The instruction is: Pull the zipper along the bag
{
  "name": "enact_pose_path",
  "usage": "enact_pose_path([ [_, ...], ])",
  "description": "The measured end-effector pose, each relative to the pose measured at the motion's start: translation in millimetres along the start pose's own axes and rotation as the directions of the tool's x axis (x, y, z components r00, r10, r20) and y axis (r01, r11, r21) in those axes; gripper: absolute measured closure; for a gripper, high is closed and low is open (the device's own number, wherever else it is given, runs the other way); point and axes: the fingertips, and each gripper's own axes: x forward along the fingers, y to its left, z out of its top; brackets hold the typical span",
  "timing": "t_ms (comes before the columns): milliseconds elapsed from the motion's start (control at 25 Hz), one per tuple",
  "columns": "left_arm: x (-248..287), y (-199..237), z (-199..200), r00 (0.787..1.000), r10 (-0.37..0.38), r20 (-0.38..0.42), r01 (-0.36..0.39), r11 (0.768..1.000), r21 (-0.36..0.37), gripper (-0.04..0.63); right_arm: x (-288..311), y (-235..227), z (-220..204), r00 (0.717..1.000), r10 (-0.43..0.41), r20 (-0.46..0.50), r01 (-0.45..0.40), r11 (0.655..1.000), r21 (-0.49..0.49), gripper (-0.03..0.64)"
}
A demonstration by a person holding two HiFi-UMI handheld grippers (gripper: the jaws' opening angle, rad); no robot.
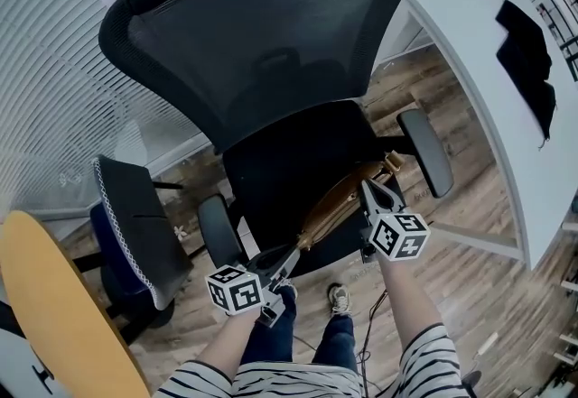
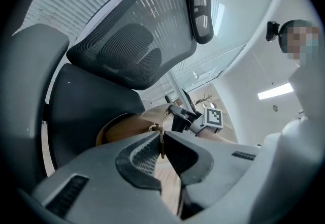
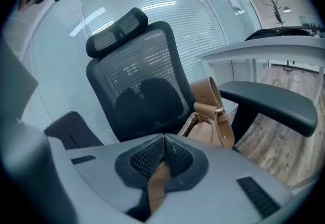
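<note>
Head view: tan bag [image 1: 336,204] on the chair seat [image 1: 271,180] between left gripper [image 1: 291,252] and right gripper [image 1: 372,189]; left gripper view: jaws pinched on a thin tan tab [image 2: 161,142], bag just past them; right gripper view: jaws clamped on a leather strap [image 3: 155,182], zipper teeth [image 3: 189,127] just beyond.

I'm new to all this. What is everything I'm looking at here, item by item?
office chair: one, black mesh, centre
bag: one, brown, on the office chair's seat
second chair: one, dark with pale edging, left
table: one, yellow top, lower left
desk: one, white, right
dark item: one, black, on the desk; can't identify
floor: wood planks
blinds: pale, behind the chairs
left tongs: one, grey, shut on a thin leather tab
right tongs: one, grey, shut on a brown leather strip
person: striped sleeves, blue jeans, bottom
</note>
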Motion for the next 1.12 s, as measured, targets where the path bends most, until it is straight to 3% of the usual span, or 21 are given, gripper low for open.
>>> enact_pose_path([
  [1120, 2.1, 1.2, -4.5, 1.000, 0.031, 0.002, -0.031, 0.999, 0.005, 0.552, -20.1, -44.5, 53.8, 0.994, -0.107, 0.028, 0.109, 0.989, -0.102, 0.584],
])
